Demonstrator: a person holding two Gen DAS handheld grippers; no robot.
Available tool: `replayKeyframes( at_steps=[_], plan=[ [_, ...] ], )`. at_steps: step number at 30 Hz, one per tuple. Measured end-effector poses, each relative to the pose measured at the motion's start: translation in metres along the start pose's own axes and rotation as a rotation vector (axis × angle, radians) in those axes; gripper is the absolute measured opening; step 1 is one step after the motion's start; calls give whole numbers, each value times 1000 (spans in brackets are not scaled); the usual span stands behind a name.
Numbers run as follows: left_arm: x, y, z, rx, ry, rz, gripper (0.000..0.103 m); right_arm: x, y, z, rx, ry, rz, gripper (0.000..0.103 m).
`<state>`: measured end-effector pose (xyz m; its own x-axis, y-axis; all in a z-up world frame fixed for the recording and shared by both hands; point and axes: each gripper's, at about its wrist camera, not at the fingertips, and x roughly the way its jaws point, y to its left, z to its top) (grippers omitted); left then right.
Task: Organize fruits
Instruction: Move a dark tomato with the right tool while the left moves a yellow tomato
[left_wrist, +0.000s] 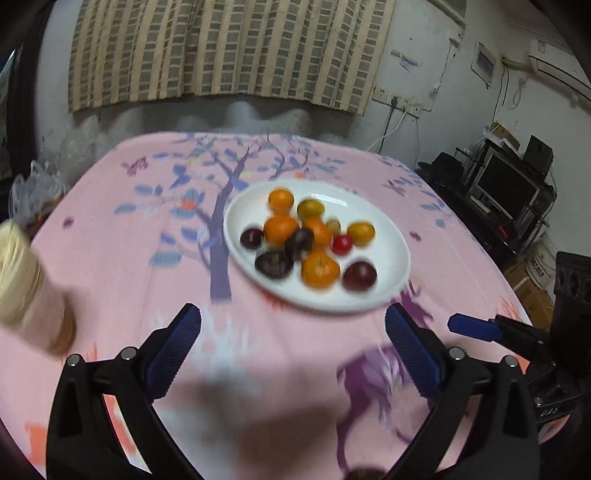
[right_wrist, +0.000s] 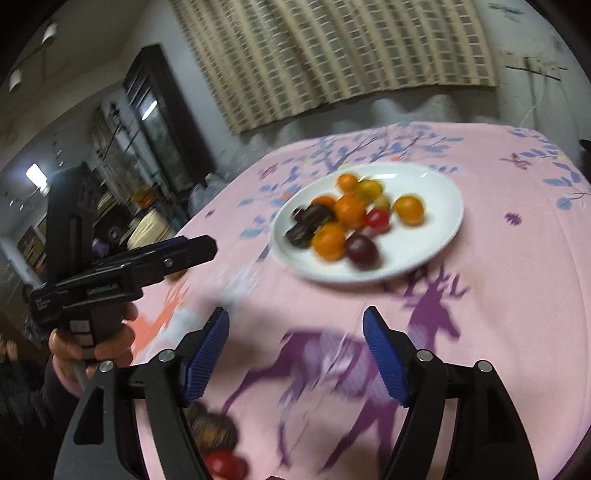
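A white plate (left_wrist: 391, 236) sits on the pink tablecloth and holds several oranges (left_wrist: 320, 268), dark plums (left_wrist: 274, 264) and a red tomato (left_wrist: 342, 244). My left gripper (left_wrist: 293, 317) is open and empty, hovering short of the plate's near rim. My right gripper (right_wrist: 295, 321) is open and empty, also short of the plate (right_wrist: 439, 195). In the right wrist view the fruit pile (right_wrist: 349, 218) lies on the plate, and more fruit, a dark one (right_wrist: 214, 428) and red ones (right_wrist: 225, 463), lies near the table's front edge below my left finger. The left gripper (right_wrist: 173, 254) shows there at left, held by a hand.
A cream-coloured jar (left_wrist: 26, 288) stands at the left table edge. A plastic bag (left_wrist: 33, 192) lies beyond it. A shelf with a monitor (left_wrist: 506, 184) stands off the right side. The right gripper's finger (left_wrist: 476, 326) shows at the right edge.
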<state>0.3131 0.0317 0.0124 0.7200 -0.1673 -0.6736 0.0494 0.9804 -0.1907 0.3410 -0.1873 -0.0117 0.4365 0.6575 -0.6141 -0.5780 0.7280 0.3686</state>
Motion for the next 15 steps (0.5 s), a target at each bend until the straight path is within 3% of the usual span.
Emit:
replayKeyframes(
  at_steps=[3, 5, 7, 9, 11, 15],
  plan=[
    [-22, 4, -41, 5, -14, -3, 98, -10, 20, -29, -63, 73, 61, 77],
    [-31, 11, -67, -21, -13, 43, 98, -13, 26, -47, -82, 105, 61, 77],
    [-42, 15, -83, -28, -31, 11, 98, -12, 31, -61, -101, 165, 36, 77],
    [-50, 16, -88, -15, -53, 62, 98, -11, 37, -73, -116, 231, 41, 77],
    [-59, 15, -89, -4, -94, 61, 98, -12, 42, -81, -136, 263, 54, 76],
    [-57, 18, -88, -18, -84, 67, 98, -14, 57, -93, -227, 284, 65, 76]
  ],
)
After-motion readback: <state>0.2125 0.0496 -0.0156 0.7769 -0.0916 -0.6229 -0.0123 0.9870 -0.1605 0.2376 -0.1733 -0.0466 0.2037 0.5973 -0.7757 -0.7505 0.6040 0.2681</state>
